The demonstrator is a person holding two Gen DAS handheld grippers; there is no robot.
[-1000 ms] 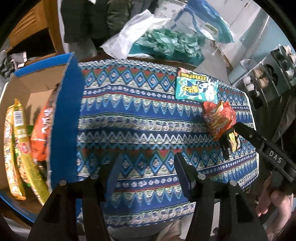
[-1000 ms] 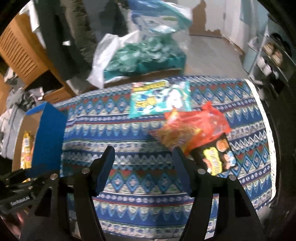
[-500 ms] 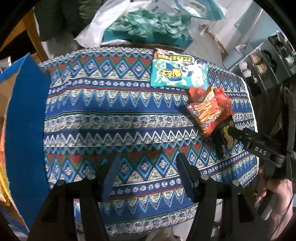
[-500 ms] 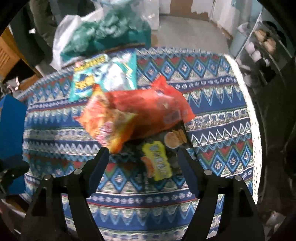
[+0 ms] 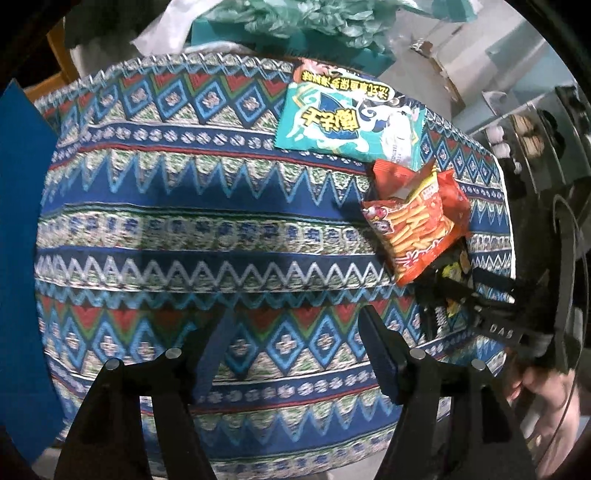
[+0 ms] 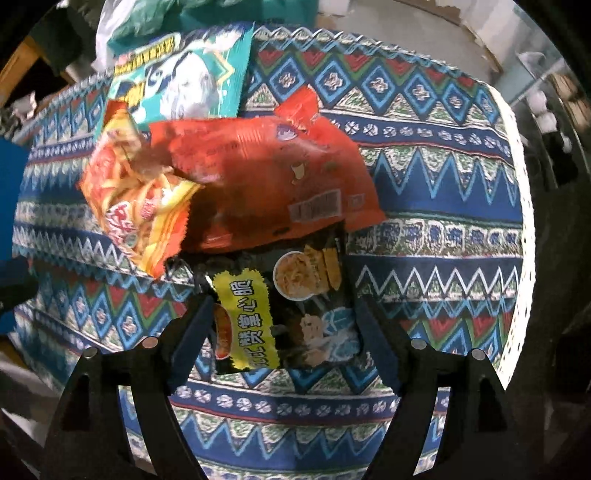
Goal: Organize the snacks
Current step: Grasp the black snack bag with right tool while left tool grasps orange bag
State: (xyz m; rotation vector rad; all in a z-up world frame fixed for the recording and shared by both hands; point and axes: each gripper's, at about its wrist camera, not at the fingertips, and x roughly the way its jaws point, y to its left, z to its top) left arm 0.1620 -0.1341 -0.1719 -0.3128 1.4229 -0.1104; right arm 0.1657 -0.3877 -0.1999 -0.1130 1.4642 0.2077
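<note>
On the patterned tablecloth (image 5: 221, 229) lie a teal snack bag (image 5: 351, 122), an orange fries bag (image 5: 417, 229) on top of a red bag (image 6: 280, 177), and a black bag with a yellow label (image 6: 295, 314). My right gripper (image 6: 282, 325) points down over the black bag. Its jaws are opening, one finger on each side of the bag, and the pads do not press on it. The left wrist view shows that gripper (image 5: 452, 286) at the right, over the half-hidden black bag (image 5: 456, 271). My left gripper (image 5: 293, 332) hangs over bare cloth, jaws opening, nothing between them.
A blue box flap (image 5: 22, 240) stands at the table's left edge. Green and white plastic bags (image 5: 295, 22) are piled behind the table. A shelf unit (image 5: 535, 129) is on the right, and a hand (image 5: 546, 402) holds the right gripper's handle.
Both grippers have come down toward the table with wider jaws. The left one has moved right, away from the box. The right one has dropped over the black bag, which now lies between its fingers.
</note>
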